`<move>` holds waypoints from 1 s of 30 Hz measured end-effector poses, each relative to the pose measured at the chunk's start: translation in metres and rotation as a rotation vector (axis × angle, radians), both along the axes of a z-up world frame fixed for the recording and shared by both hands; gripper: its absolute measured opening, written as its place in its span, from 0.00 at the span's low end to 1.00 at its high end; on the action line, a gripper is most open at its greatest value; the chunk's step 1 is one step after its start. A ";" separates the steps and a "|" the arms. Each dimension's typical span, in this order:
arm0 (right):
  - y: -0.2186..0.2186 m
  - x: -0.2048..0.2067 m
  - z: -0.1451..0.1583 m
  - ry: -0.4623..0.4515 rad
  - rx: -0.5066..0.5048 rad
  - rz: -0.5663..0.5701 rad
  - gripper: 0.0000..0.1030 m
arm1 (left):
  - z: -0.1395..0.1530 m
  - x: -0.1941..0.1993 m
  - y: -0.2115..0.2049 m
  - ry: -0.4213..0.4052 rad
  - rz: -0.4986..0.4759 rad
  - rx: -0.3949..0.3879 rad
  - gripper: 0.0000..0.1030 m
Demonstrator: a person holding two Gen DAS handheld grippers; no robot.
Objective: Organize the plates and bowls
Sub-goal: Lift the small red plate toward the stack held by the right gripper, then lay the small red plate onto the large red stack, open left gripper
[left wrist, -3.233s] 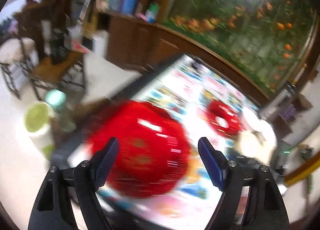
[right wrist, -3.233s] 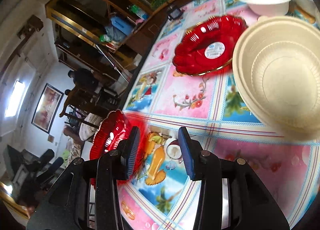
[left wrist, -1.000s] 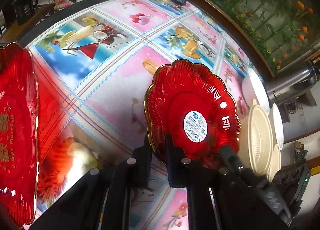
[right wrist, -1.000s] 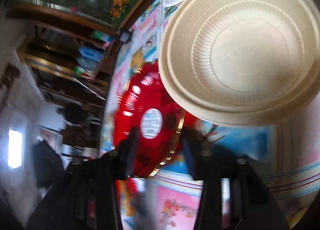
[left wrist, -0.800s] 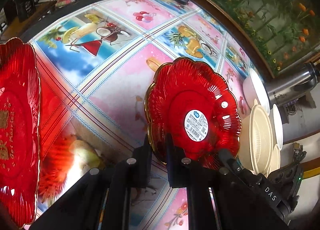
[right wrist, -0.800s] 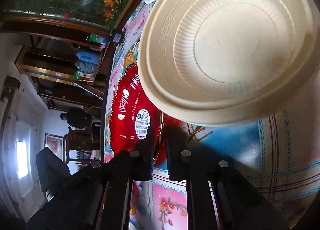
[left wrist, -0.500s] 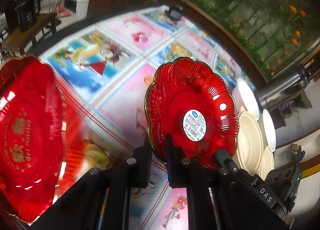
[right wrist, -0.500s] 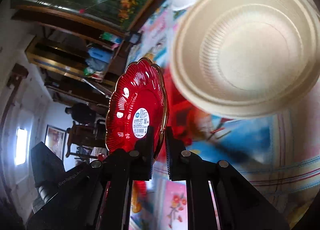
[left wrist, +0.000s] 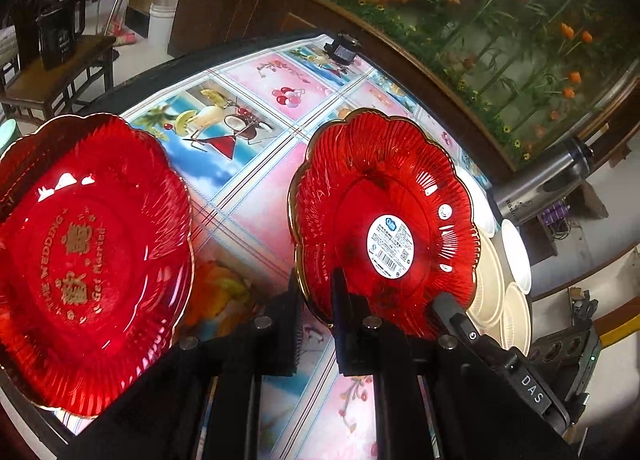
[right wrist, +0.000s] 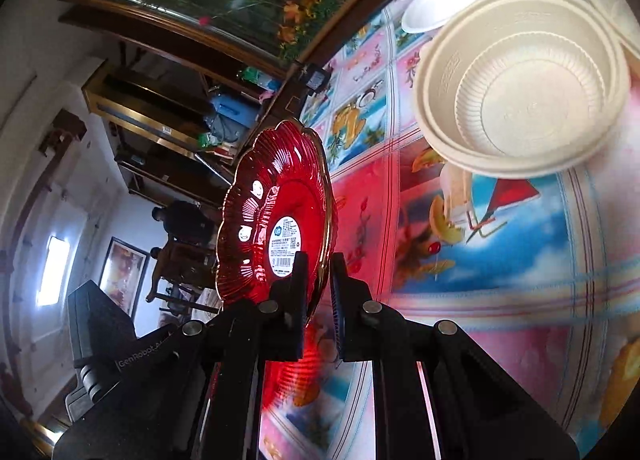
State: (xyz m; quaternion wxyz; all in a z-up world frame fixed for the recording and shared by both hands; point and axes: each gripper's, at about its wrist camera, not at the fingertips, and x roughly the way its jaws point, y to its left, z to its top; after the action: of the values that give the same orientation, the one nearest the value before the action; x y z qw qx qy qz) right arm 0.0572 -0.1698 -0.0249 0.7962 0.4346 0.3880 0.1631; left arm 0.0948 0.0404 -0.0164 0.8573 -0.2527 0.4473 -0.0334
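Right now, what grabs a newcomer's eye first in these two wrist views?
The red scalloped plate with a white barcode sticker, lifted off the table and pinched at its gold rim by both the left gripper and the right gripper. Next, a second red plate with gold wedding lettering lying at the table's left edge in the left view. Then the nested cream bowls at the right view's upper right, on the fruit-print tablecloth.

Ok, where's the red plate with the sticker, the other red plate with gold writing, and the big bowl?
Sticker plate [left wrist: 384,219]: left wrist view, ribbed middle above the sticker.
Gold-writing plate [left wrist: 88,256]: left wrist view, centre lettering.
Big bowl [right wrist: 528,99]: right wrist view, inner bottom.
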 end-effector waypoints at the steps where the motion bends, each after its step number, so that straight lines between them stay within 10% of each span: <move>1: 0.001 -0.003 0.002 -0.008 -0.008 -0.002 0.11 | 0.002 -0.004 0.001 -0.012 -0.002 0.007 0.11; 30: 0.181 -0.022 0.027 -0.059 -0.209 0.308 0.11 | 0.007 -0.102 0.138 -0.106 0.196 0.122 0.14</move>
State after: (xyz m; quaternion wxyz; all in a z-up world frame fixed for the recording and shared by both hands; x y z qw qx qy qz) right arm 0.0352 0.0107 0.0024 0.8135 0.2801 0.4414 0.2547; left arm -0.0067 0.1785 -0.0095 0.8927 -0.2403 0.3756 0.0647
